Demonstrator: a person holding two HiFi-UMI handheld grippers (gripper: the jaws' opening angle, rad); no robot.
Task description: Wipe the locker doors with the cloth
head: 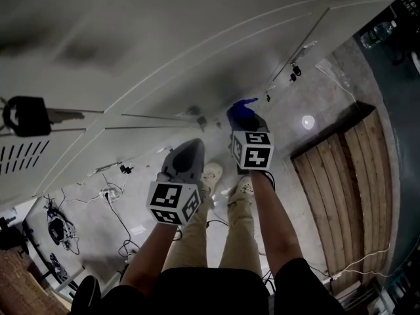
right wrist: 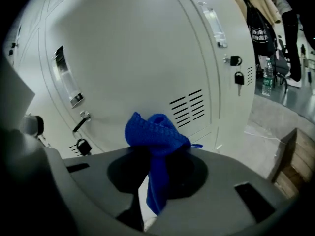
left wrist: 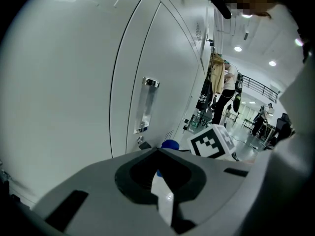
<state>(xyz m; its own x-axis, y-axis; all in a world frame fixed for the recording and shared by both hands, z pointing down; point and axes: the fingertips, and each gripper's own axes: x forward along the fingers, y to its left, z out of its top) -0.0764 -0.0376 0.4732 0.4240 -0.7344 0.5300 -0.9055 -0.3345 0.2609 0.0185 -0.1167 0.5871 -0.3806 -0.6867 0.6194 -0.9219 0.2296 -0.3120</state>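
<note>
While the right gripper (right wrist: pixel 150 154) has its jaws clamped on the blue cloth (right wrist: pixel 155 132), the cloth bunches up above the jaw tips and a strip of it hangs down between them. It sits near a white locker door (right wrist: pixel 138 58), contact not clear. That door has vent slots (right wrist: pixel 187 107) low down and a recessed handle (right wrist: pixel 214 18) up top; a padlock (right wrist: pixel 82 145) hangs at the left and keys (right wrist: pixel 239 77) at the right edge. In the head view the right gripper (head: pixel 246 120) is held forward with the cloth (head: pixel 241 113) at its tip, and the left gripper (head: pixel 189 148) is beside it, a bit lower. Left gripper view: left gripper (left wrist: pixel 158 150) has its jaws closed tip to tip with nothing between them, pointing along a locker door (left wrist: pixel 64 82) with a metal handle (left wrist: pixel 147 102); the cloth (left wrist: pixel 170 144) peeks just past its tip. Below are the person's khaki trousers (head: pixel 239 235) and light shoes (head: pixel 211 174), cables (head: pixel 111 195) on the floor at left, and a wooden pallet (head: pixel 341 189) at right.
</note>
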